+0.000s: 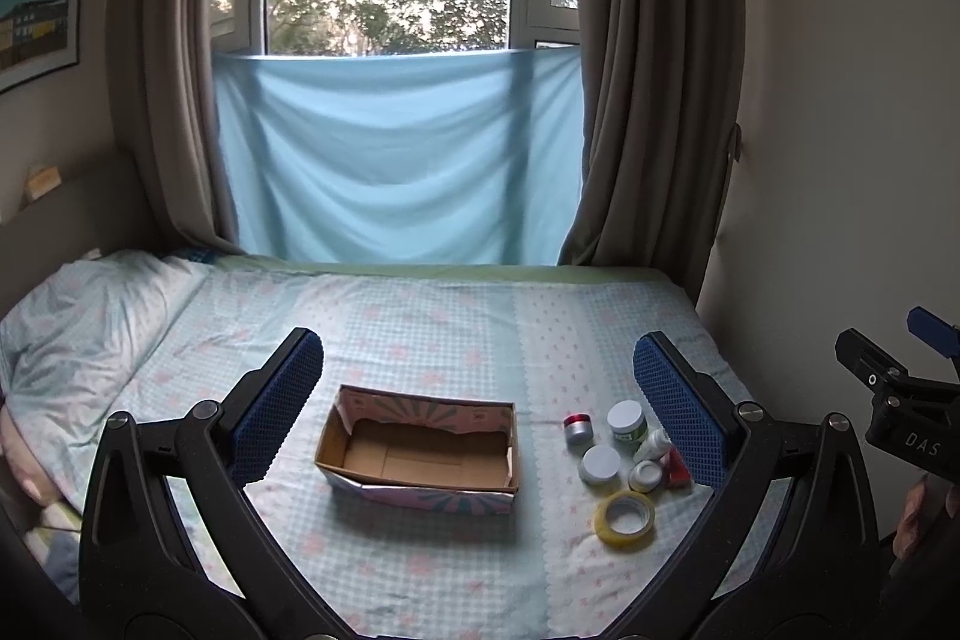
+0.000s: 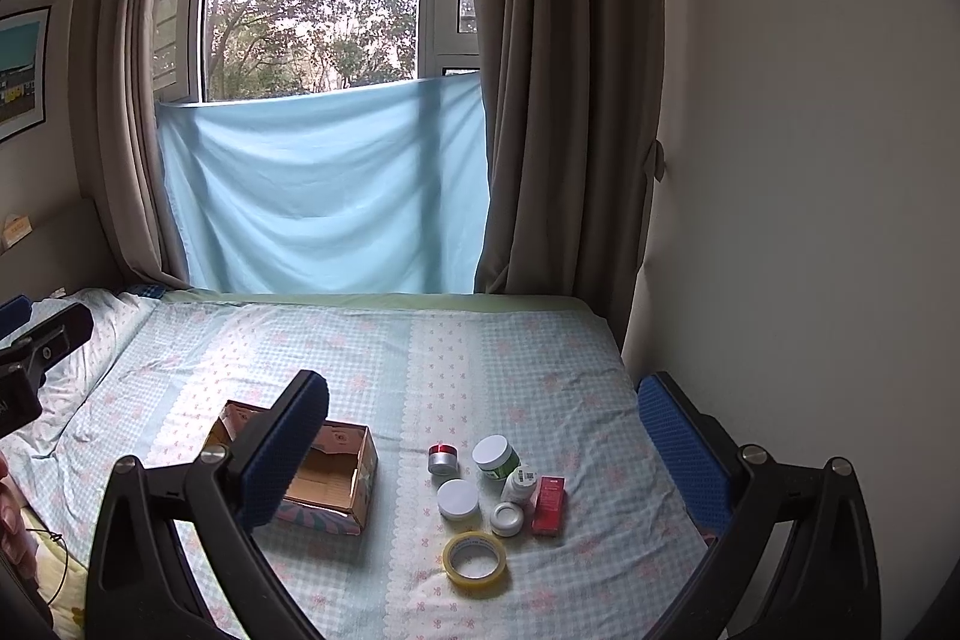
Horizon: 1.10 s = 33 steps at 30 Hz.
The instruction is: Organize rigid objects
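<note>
Jars, a bottle, a red carton and a tape roll sit in a tight cluster on the bed, just right of an empty box — nothing packed yet by the look of it. The tape lies nearest and a little apart from the rest, so it looks the easiest first pick. Behind it stand a small white cap jar, a white-lid jar, the carton, a white bottle, a green jar and a red-and-silver jar; bottle and carton touch or nearly so.

Right tongs are spread wide and hold nothing, above the cluster; left tongs are likewise wide and empty, framing the box. Come straight down on one item, pinch low on its sides, and avoid nudging neighbours — the soft bed may let upright jars tip.
</note>
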Each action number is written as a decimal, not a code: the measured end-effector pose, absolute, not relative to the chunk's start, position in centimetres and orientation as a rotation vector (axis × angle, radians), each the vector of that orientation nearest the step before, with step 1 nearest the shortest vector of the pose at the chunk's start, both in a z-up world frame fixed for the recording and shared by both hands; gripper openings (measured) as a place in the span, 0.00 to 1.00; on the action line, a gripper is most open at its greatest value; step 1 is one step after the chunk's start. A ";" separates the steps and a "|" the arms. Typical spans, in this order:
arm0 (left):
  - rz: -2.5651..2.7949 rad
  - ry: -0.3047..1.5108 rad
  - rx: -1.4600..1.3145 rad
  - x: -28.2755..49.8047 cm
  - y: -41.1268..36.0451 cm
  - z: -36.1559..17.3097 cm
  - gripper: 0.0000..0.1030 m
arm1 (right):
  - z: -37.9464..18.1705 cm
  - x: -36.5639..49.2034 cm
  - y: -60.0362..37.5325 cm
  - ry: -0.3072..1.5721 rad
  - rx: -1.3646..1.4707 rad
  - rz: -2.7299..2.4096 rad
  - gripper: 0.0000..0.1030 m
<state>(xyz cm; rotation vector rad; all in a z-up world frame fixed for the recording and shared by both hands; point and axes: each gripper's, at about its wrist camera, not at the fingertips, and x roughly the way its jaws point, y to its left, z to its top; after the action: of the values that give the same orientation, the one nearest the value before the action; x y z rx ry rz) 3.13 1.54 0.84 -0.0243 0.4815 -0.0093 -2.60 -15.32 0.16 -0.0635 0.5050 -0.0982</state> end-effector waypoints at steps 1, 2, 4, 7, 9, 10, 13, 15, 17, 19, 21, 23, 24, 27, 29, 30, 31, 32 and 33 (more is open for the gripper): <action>-0.018 0.486 -0.022 3.5 1.5 0.8 1.00 | 0.2 -2.5 -15.5 0.509 -0.056 -0.102 1.00; -0.026 0.494 -0.017 4.0 1.3 0.6 1.00 | 0.2 -2.3 -15.9 0.514 -0.049 -0.110 1.00; -0.045 0.518 -0.006 5.2 0.8 0.2 1.00 | 0.0 -1.9 -16.4 0.527 -0.042 -0.135 1.00; -0.082 0.574 0.014 7.5 -0.4 -1.2 1.00 | -0.7 -0.8 -17.4 0.555 -0.028 -0.166 1.00; -0.117 0.618 0.018 9.4 -1.2 -2.5 1.00 | -1.6 0.0 -18.3 0.580 -0.013 -0.180 1.00; -0.134 0.641 0.018 10.4 -1.7 -3.3 1.00 | -2.0 0.4 -18.8 0.592 -0.003 -0.186 1.00; -0.174 0.717 0.009 13.7 -3.2 -5.7 1.00 | -3.8 1.6 -20.2 0.633 0.026 -0.205 1.00; -0.200 0.777 -0.007 16.2 -4.2 -7.6 1.00 | -5.4 2.6 -21.3 0.669 0.048 -0.209 1.00; -0.223 0.828 -0.023 18.7 -5.3 -9.5 1.00 | -6.9 3.6 -22.2 0.703 0.058 -0.215 1.00; -0.232 0.883 -0.031 21.3 -6.5 -11.6 1.00 | -8.7 4.7 -23.1 0.741 0.063 -0.225 1.00; -0.238 0.943 -0.037 24.1 -7.6 -13.9 1.00 | -10.6 6.2 -24.2 0.780 0.078 -0.232 1.00; -0.241 1.003 -0.041 26.8 -8.6 -16.2 1.00 | -12.6 7.7 -25.2 0.819 0.098 -0.234 1.00; -0.237 1.033 -0.041 28.1 -9.1 -17.5 1.00 | -13.6 8.5 -25.5 0.836 0.106 -0.236 1.00; -0.222 1.127 -0.055 31.8 -10.2 -21.8 1.00 | -16.7 10.8 -26.6 0.900 0.119 -0.243 1.00; -0.207 1.187 -0.067 34.1 -10.8 -24.6 1.00 | -18.6 12.2 -27.1 0.932 0.134 -0.247 1.00; -0.202 1.216 -0.074 35.2 -11.0 -26.0 1.00 | -19.5 12.8 -27.4 0.942 0.142 -0.246 1.00; -0.197 1.242 -0.079 36.1 -11.3 -27.3 1.00 | -20.4 13.5 -27.6 0.948 0.149 -0.245 1.00; -0.194 1.269 -0.081 37.0 -11.7 -28.7 1.00 | -21.3 14.1 -27.7 0.956 0.151 -0.245 1.00; -0.190 1.294 -0.079 37.8 -12.1 -30.1 1.00 | -22.2 14.7 -27.8 0.967 0.150 -0.244 1.00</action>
<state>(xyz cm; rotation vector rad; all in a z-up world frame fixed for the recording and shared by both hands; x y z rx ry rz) 37.81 -12.07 -30.10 -0.0787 1.2945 -0.1904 14.72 -27.80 -22.23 0.1501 0.9666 -0.2437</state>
